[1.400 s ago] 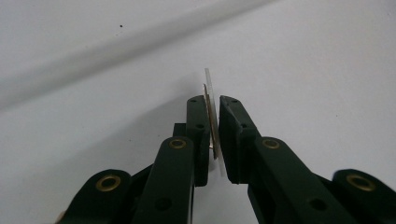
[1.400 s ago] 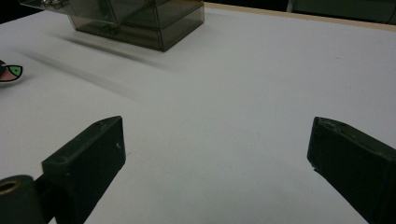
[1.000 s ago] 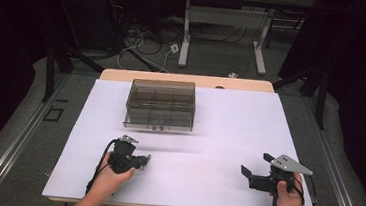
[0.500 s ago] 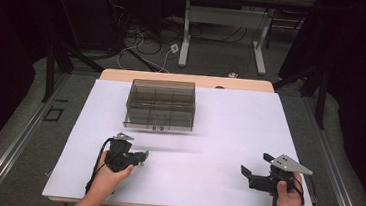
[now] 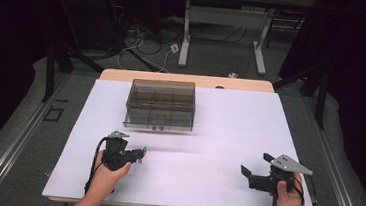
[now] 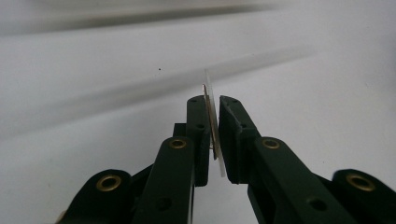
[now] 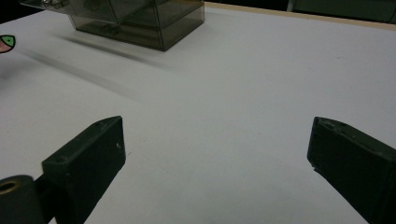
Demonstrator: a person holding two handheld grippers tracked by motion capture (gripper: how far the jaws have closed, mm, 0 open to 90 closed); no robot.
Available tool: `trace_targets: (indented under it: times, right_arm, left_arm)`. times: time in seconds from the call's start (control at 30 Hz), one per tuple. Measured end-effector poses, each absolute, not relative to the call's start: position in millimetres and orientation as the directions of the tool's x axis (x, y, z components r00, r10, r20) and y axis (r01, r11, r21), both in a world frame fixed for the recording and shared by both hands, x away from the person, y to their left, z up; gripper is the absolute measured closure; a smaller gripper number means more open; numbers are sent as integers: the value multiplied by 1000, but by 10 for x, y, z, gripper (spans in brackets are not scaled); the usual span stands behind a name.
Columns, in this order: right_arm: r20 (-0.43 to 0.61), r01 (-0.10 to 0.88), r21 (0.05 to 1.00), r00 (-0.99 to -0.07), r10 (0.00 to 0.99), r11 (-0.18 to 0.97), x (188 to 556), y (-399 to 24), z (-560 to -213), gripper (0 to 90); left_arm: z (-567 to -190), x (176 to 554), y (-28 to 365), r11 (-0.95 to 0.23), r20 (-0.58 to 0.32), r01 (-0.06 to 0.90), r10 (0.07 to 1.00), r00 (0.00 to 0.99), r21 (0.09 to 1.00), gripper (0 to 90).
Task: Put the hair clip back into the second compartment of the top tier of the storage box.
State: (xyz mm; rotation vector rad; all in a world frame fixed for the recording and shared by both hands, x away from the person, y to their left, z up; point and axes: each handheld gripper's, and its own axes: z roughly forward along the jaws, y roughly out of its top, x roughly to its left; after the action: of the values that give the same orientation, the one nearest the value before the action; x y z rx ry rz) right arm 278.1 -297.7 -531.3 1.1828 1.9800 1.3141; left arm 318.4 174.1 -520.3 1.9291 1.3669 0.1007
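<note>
High view: we see the left gripper [image 5: 139, 154] clamped on a thin clear plate [image 6: 212, 116] near the smoky box [image 5: 161, 104]; right gripper [image 5: 250, 176], farther right, jaws wide apart.

The bench [image 5: 228, 132] is plain white with a light wood edge at its far side. A smoky grey see-through box [image 5: 161, 104] stands upper centre. Both grippers are black; the right gripper [image 5: 254, 179] carries a grey plate.

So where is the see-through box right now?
In the high view the smoky clear box sits on the far, left-of-centre part of the white table, beyond the left gripper.
</note>
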Motion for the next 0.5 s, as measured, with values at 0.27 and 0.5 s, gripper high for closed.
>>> trace_targets:
  times: [0.27,0.5]
  right_arm:
    - [62,393,904,-509,859,168,2783,-2978,-5313,40]
    - [64,391,906,-509,858,164,2782,-2976,-5313,40]
  left_arm:
    - [-5157,3193,1779,-98,-359,773,844,399,627,827]
    - [-5094,3201,1802,-79,-354,760,851,388,645,827]
